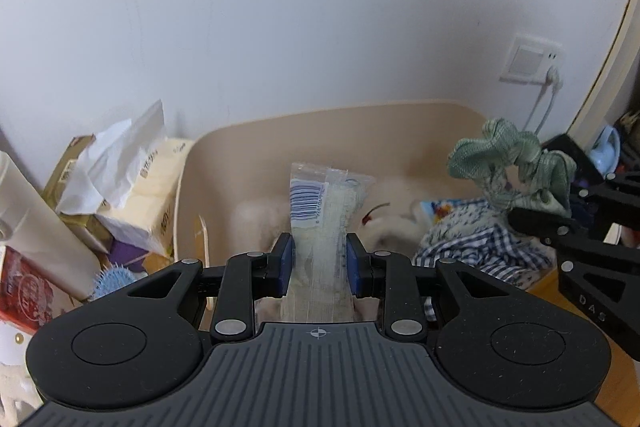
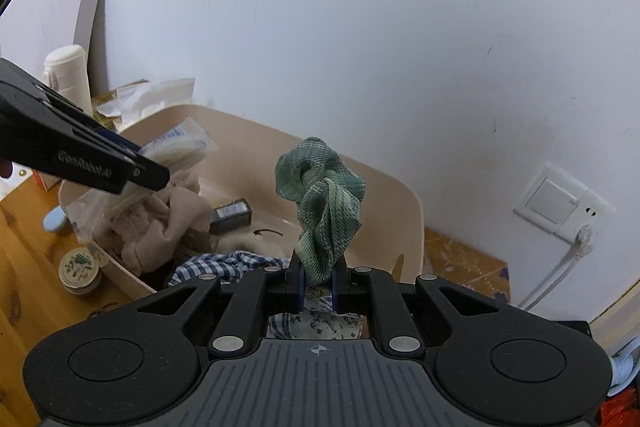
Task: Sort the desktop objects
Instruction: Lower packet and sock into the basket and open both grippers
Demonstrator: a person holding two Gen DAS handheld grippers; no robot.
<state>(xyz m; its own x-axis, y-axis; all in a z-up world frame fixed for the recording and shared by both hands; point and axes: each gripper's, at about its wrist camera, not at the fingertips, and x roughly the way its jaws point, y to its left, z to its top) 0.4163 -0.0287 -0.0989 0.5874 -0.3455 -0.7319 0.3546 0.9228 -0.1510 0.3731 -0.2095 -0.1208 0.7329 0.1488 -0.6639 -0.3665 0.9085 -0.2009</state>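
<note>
Green checked cloth, a scrunchie (image 2: 322, 203), stands up out of our right gripper (image 2: 318, 285), whose jaws are nearly together and pinch its lower folds. Our left gripper (image 1: 319, 269) is partly closed on a clear plastic packet (image 1: 324, 227) with a barcode, the blue pads pressing its two long edges. Both things hang over the beige bin (image 1: 304, 125), which sits against the wall on the wooden desk (image 2: 24, 267).

We judge the step in hand to be dropping both into the bin. To do it well we bring each claw lower, inside the rim, before letting go, so that nothing bounces out. The packet looks light and slippery and may cling to a pad, so we part the left jaws wide and tip them downward. The scrunchie is soft and may catch on a finger; a full opening should free it. We keep the two grippers apart, as the right one sits near the left in the left wrist view.

By count we see: two grippers, one scrunchie, one packet, one bin. In the bin lie one blue-and-white checked cloth (image 2: 236, 263), one beige plush heap (image 2: 168, 223) and one dark small box (image 2: 232, 213). Outside it stand one tissue pack (image 1: 148, 195), one round tin (image 2: 78, 267) and one cream bottle (image 2: 66, 75).
</note>
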